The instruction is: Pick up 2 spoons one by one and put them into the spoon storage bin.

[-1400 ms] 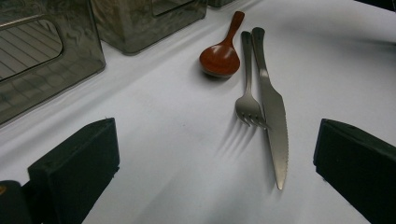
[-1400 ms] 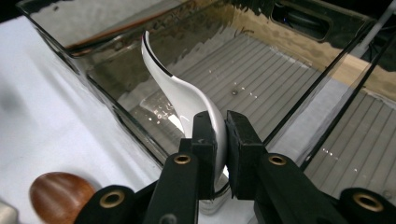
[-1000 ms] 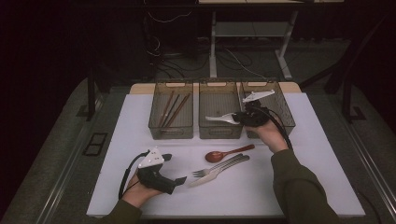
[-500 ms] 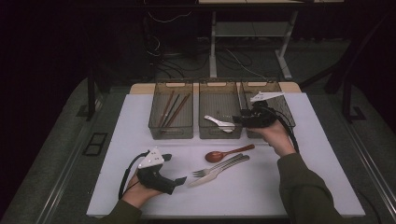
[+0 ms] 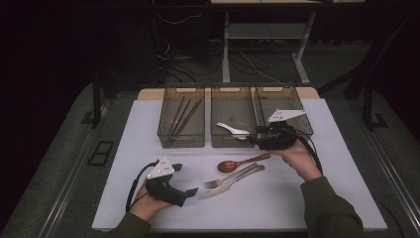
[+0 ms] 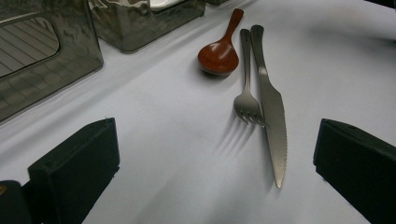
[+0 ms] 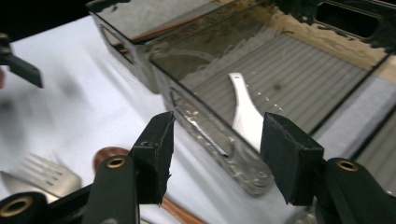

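Note:
A white spoon (image 5: 233,130) (image 7: 245,116) lies in the middle bin (image 5: 233,89) (image 7: 210,140). My right gripper (image 5: 253,139) (image 7: 219,128) hovers at that bin's near right corner. Its jaws have just been opening and nothing is between them. A wooden spoon (image 5: 237,163) (image 6: 218,57), a fork (image 5: 230,177) (image 6: 246,98) and a knife (image 5: 224,187) (image 6: 273,116) lie side by side on the white mat (image 5: 322,198). At the mat's near left, my left gripper (image 5: 194,191) (image 6: 215,135) rests wide open, pointing at the cutlery.
Three smoky plastic bins stand in a row at the mat's far edge. The left bin (image 5: 181,90) holds several chopsticks (image 5: 181,116); the right bin (image 5: 285,91) sits behind the right gripper's grey plate. The table's dark border surrounds the mat.
The right gripper let go of the white spoon, which now lies in the middle bin, and drew back toward the near right. The left gripper stayed put.

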Action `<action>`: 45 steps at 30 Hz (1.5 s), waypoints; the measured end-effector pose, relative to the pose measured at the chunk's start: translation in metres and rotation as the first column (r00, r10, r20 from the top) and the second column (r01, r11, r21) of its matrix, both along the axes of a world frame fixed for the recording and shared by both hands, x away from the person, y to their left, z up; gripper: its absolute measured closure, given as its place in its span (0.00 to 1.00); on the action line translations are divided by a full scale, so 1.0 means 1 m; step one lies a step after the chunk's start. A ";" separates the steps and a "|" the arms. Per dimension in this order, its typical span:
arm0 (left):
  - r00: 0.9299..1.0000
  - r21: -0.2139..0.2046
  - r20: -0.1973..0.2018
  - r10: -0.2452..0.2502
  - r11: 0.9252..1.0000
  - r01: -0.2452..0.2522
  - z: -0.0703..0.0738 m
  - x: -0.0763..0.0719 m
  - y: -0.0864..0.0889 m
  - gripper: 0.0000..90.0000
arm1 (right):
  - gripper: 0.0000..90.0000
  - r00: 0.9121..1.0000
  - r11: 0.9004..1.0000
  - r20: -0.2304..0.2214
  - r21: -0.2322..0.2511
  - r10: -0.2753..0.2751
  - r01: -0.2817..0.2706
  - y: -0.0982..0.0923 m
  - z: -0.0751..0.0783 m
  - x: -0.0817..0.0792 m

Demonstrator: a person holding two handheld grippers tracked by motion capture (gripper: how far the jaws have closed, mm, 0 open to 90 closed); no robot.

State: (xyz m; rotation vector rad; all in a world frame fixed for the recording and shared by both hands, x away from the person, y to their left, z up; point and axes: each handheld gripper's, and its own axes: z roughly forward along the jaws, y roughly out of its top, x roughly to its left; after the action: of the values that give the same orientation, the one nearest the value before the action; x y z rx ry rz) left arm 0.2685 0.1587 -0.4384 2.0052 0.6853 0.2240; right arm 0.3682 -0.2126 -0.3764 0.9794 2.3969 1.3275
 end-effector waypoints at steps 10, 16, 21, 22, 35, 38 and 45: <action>1.000 -0.003 0.000 0.000 1.000 0.000 0.000 0.000 0.000 0.00 | 0.48 0.998 0.998 -0.036 -0.011 0.057 -0.057 0.013 -0.017 -0.009; 1.000 -0.002 -0.002 -0.001 1.000 0.001 0.000 0.000 0.001 0.00 | 0.48 0.993 0.994 -0.066 -0.027 0.099 -0.101 0.024 -0.028 -0.010; 1.000 0.000 -0.002 -0.002 1.000 0.002 -0.001 0.000 0.000 0.00 | 0.47 0.987 0.990 -0.090 -0.033 0.132 -0.136 0.033 -0.036 -0.011; 1.000 0.001 -0.002 -0.003 1.000 0.003 -0.001 0.000 0.000 0.00 | 0.47 0.986 0.989 -0.096 -0.036 0.138 -0.142 0.035 -0.037 -0.012; 1.000 0.002 -0.004 -0.002 1.000 0.002 -0.001 0.000 0.001 0.00 | 0.47 0.974 0.978 -0.132 -0.079 0.183 -0.195 0.055 -0.060 -0.011; 1.000 0.002 -0.005 -0.002 1.000 0.002 -0.001 0.000 0.001 0.00 | 0.47 0.973 0.977 -0.141 -0.085 0.184 -0.197 0.057 -0.063 -0.011; 1.000 0.001 -0.003 -0.001 1.000 0.001 -0.001 0.000 0.001 0.00 | 0.48 0.968 0.970 -0.147 -0.106 0.203 -0.220 0.063 -0.070 -0.012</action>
State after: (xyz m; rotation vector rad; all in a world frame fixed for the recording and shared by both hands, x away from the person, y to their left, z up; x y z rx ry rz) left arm 0.2684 0.1598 -0.4393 2.0068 0.6859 0.2204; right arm 0.3564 -0.1501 -0.4468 0.8236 2.7147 1.1978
